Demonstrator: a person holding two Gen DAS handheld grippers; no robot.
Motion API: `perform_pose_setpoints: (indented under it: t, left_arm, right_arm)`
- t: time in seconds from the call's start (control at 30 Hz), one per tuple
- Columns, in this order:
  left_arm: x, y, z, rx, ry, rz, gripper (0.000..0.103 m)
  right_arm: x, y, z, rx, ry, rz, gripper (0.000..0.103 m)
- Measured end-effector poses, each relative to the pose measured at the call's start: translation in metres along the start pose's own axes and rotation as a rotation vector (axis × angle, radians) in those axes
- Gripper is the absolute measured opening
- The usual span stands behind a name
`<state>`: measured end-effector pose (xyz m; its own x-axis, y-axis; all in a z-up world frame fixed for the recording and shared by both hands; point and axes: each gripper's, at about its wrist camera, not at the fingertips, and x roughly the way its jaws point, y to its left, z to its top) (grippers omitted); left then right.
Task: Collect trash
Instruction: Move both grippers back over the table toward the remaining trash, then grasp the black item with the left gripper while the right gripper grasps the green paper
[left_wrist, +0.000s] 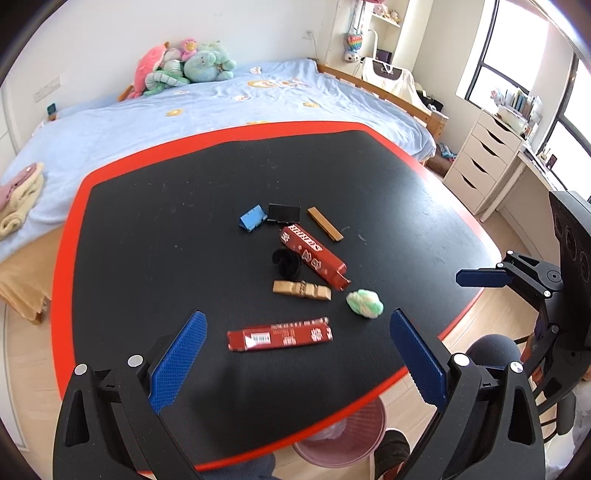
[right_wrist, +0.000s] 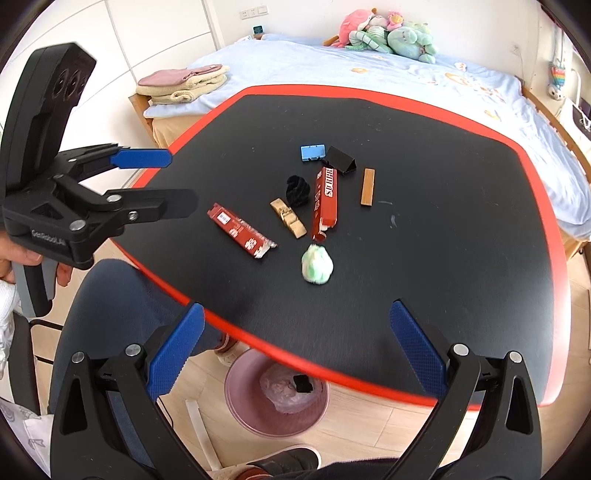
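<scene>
wrapper (left_wrist: 279, 336), red and flat, lies nearest me on the black table (left_wrist: 147, 258) between my left gripper (left_wrist: 297, 345) pads, jaws wide and empty (right gripper (right_wrist: 295, 349) likewise, above the pink bin (right_wrist: 240, 406)); i judge it light, crinkly and slippery, best pinched across its narrow width.

Plush toys (left_wrist: 184, 66) crowd the blue bed (left_wrist: 221, 110) (folded towels (right_wrist: 183, 85) too).
</scene>
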<state>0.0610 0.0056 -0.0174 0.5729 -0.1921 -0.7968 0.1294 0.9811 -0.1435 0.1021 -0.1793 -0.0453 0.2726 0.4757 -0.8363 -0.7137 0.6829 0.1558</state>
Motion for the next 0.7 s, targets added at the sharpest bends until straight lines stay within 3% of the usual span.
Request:
perform_pose_setpoints:
  t: [0.47, 0.63, 0.7]
  left_arm:
    - [0.072, 0.017, 0.030, 0.006, 0.097, -0.022, 0.095]
    - [0.092, 0.022, 0.030, 0.007, 0.125, -0.021, 0.095]
    - [0.098, 0.024, 0.029, 0.005, 0.130, -0.020, 0.089]
  right_arm:
    - [0.050, -0.021, 0.024, -0.004, 0.063, 0.002, 0.098]
    - [0.064, -0.026, 0.026, -0.009, 0.080, 0.003, 0.084]
    - [0.068, -0.027, 0.026, -0.011, 0.084, 0.011, 0.079]
